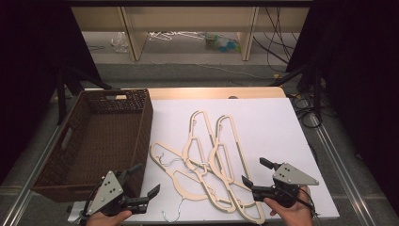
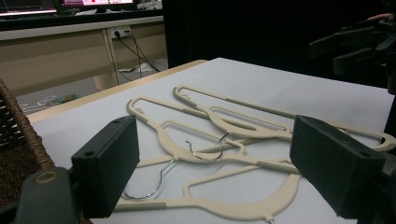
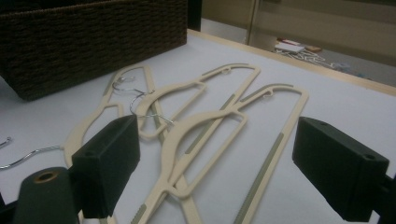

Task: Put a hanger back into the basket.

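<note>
Hangers [image 1: 211,160] all on table, tangled pile between grippers; basket [image 1: 141,136] beyond left gripper [image 1: 141,183] empty. Left gripper, right gripper [image 1: 254,172] jaws wide, holding nothing. Judged: transfer not begun.

No text, label, brand, number or sign can be read in these pictures. The screens [image 2: 60,4] at the top edge of the left gripper view are bright, but what stands on them is too small and too blurred to read.
</note>
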